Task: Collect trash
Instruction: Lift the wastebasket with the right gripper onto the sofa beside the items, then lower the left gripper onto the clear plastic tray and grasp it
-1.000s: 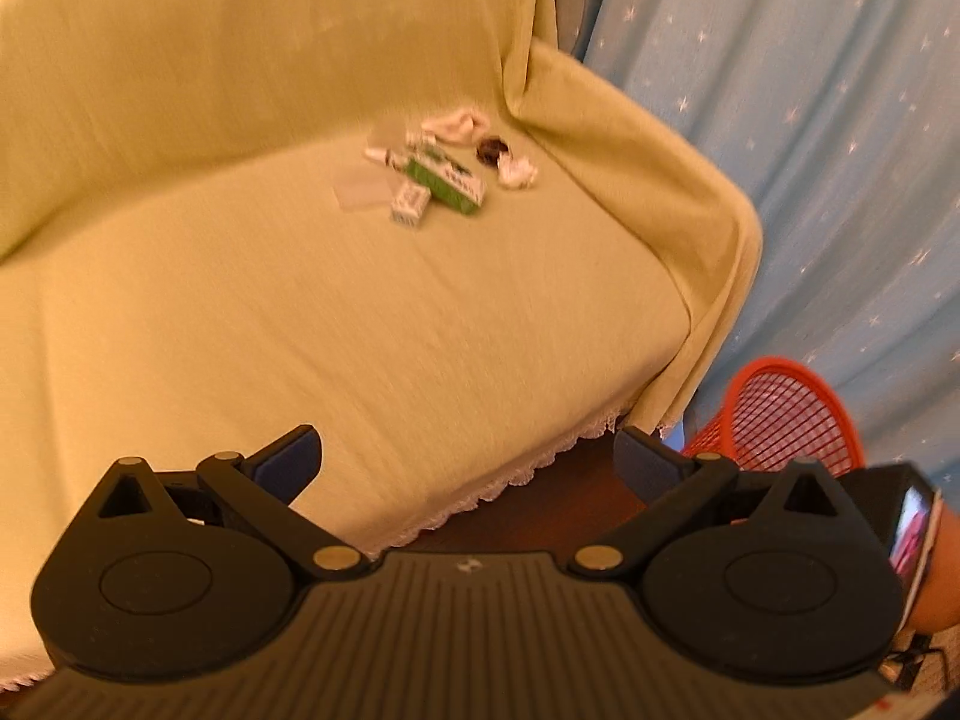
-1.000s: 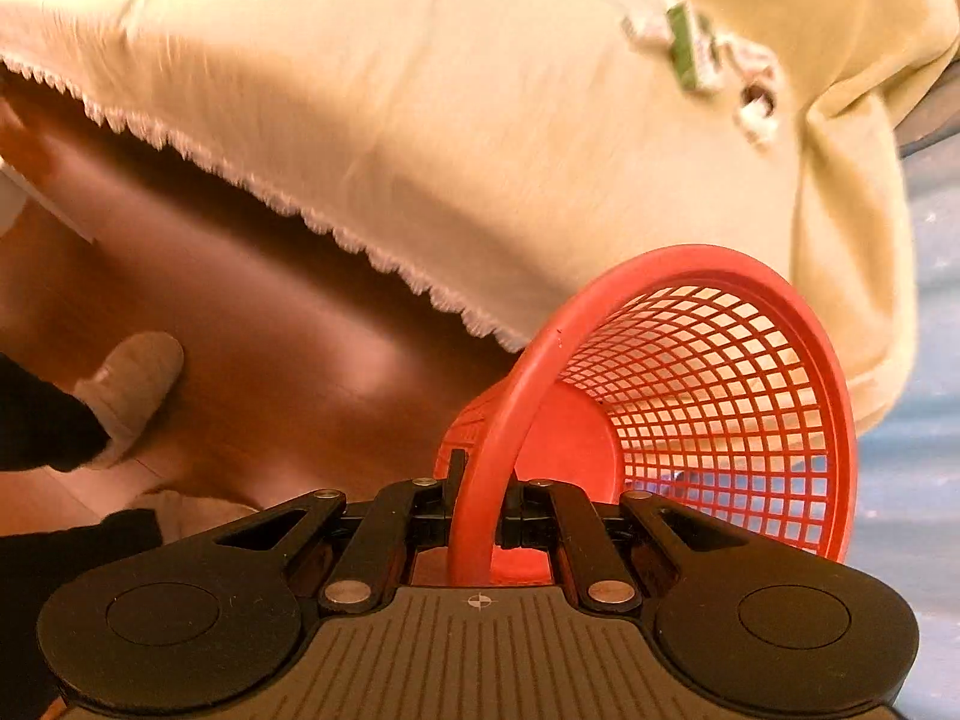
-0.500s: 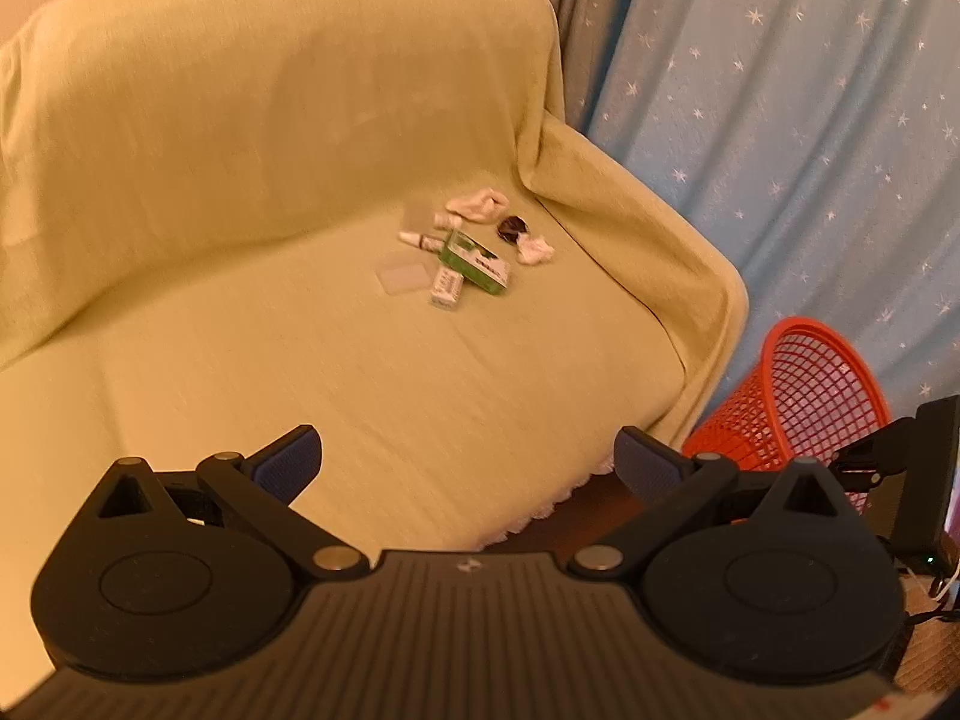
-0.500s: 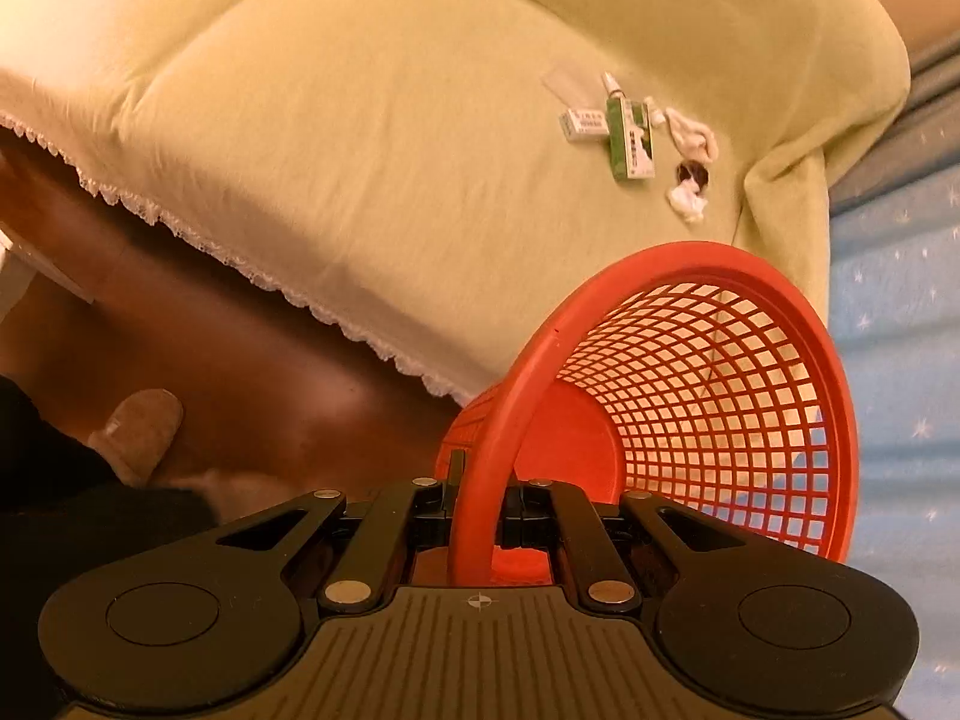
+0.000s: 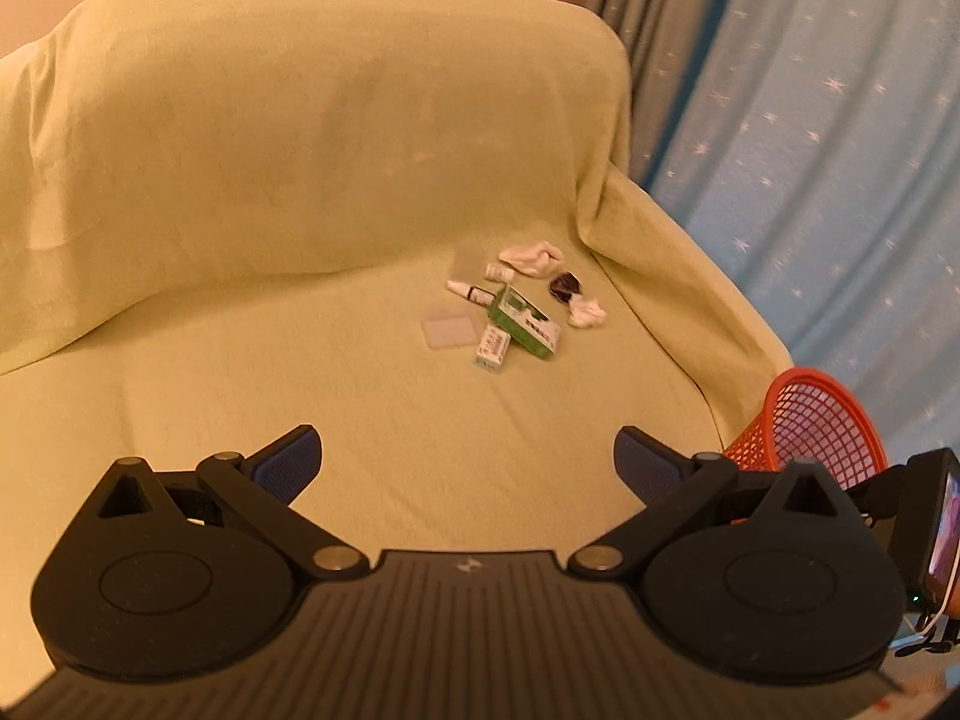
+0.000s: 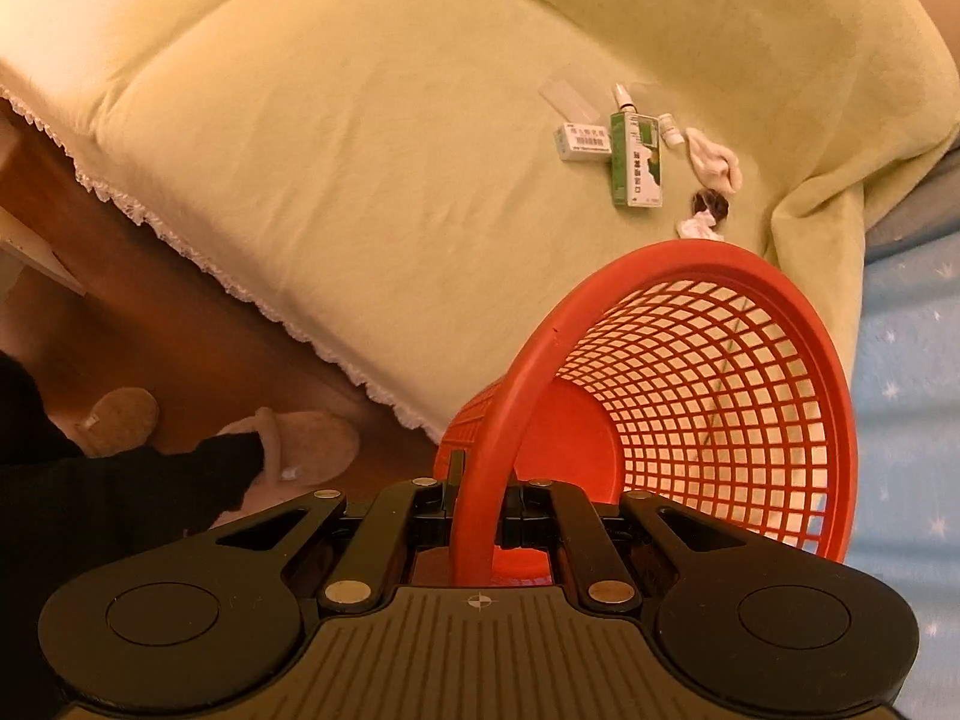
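A small heap of trash lies on the sofa seat near its right armrest: a green and white carton (image 5: 525, 322) (image 6: 635, 164), a small white box (image 5: 492, 350) (image 6: 585, 142), a little dropper bottle (image 5: 469, 290) (image 6: 624, 97), crumpled white tissues (image 5: 528, 255) (image 6: 714, 160) and a dark wrapper (image 5: 565, 286) (image 6: 710, 204). My left gripper (image 5: 467, 456) hangs open above the seat's front, well short of the heap. My right gripper (image 6: 480, 501) is shut on the rim of a red mesh basket (image 6: 708, 390) (image 5: 810, 426), which hangs tilted in the air by the sofa's front corner.
The sofa (image 5: 270, 192) wears a yellow-green cover with a lace hem (image 6: 198, 252). Blue starred curtains (image 5: 840, 150) hang to the right. A person's slippered feet (image 6: 300, 441) stand on the brown wooden floor (image 6: 150, 330).
Both grippers have risen and drawn back, so more of the sofa shows and the trash sits lower in view. The basket has come up with the right gripper.
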### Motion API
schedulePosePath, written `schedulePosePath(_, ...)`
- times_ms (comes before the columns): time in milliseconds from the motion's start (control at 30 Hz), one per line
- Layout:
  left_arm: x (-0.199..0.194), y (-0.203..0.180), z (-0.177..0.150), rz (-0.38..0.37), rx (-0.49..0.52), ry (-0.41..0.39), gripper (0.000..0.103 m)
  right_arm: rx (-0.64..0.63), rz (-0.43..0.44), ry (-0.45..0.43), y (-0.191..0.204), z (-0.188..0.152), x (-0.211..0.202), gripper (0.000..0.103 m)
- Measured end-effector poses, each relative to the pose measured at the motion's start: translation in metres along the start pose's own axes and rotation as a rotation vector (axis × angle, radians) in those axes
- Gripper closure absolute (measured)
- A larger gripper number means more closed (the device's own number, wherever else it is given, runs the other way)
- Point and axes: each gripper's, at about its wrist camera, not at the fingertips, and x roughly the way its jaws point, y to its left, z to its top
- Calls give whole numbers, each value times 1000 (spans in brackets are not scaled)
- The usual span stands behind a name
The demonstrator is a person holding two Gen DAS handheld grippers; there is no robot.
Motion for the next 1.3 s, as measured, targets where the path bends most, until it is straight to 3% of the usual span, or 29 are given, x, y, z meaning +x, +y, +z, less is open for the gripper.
schedulePosePath(267,57,-13,51,50,-47,26,1,-40,27,4,-66,8,37,100)
schedulePosePath(533,109,-21,83,75,-8,56,1,-26,26,47,-109,26,70,100)
schedulePosePath(733,151,-18,107,43,95,92,1,8,14,111,-129,51,91,100)
schedulePosePath(1100,248,-2,141,-96,258,199,1,98,-6,235,-157,84,136,100)
schedulePosePath(1300,286,0,148,-102,292,246,1,73,1,266,-165,86,152,100)
